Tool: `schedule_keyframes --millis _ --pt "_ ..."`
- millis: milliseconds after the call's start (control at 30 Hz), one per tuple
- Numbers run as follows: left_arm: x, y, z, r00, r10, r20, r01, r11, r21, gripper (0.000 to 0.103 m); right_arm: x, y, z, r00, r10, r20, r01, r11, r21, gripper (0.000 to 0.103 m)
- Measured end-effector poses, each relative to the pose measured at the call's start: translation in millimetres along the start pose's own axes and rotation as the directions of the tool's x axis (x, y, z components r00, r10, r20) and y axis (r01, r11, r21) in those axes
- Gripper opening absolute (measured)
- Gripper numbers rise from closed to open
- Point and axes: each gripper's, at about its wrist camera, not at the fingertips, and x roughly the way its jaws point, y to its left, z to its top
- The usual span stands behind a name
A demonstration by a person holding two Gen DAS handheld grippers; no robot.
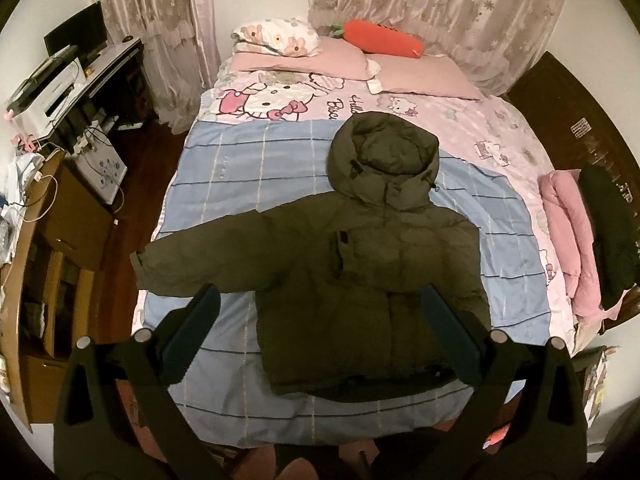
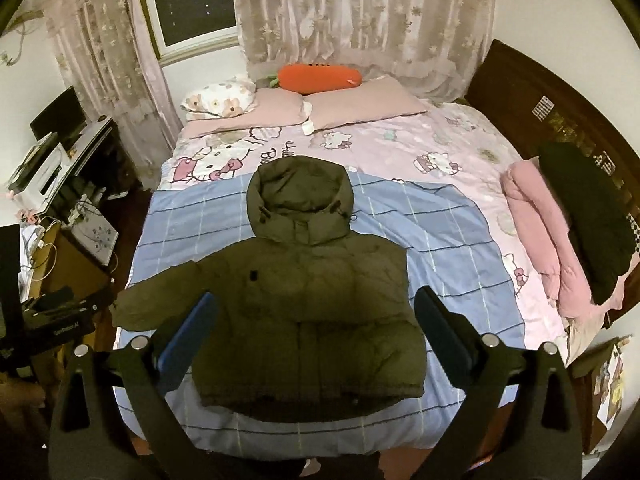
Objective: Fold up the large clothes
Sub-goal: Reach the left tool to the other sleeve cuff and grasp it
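An olive-green hooded puffer jacket [image 1: 360, 256] [image 2: 312, 300] lies flat on a blue checked sheet [image 1: 248, 160] [image 2: 188, 220] over the bed. Its hood points toward the pillows and its hem toward me. One sleeve [image 1: 200, 260] [image 2: 156, 300] stretches out to the left; the other sleeve is folded across the body or hidden. My left gripper [image 1: 322, 300] hovers open above the hem end, holding nothing. My right gripper [image 2: 318, 304] also hangs open above the jacket's lower half, with nothing between its blue pads. Part of the left gripper's body [image 2: 56, 316] shows at the left edge of the right wrist view.
Pink pillows [image 1: 340, 60] [image 2: 360, 100], a floral pillow and an orange carrot cushion [image 1: 384, 38] [image 2: 320, 76] lie at the head. A folded pink quilt [image 1: 568, 236] [image 2: 548, 232] with a dark garment [image 2: 588, 220] sits on the right edge. A cluttered desk [image 1: 80, 80] stands left, a wooden bed board [image 2: 560, 92] right.
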Motion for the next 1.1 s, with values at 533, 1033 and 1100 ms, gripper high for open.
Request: schedule_keyframes --millis 533,1033,1100 --pt "28.1 75.9 -24.6 0.924 -0.368 0.102 0.381 0.873 -0.304 0.101 6.0 18.9 6.7 1.000 0.006 -0.021 -0.007 0.997 -0.076 0.099" --pt "148.8 257.0 -120.6 0.794 -0.527 0.303 0.510 0.306 -0.804 0.101 4.4 58.2 -3.8 0.999 -0.046 -0.017 0.042 0.983 -0.181 0.099" --pt "167.8 279.3 -135.8 0.788 -0.513 0.342 0.516 0.245 -0.821 0.101 4.8 63.1 -5.4 0.998 -0.053 -0.020 0.049 0.981 -0.190 0.099"
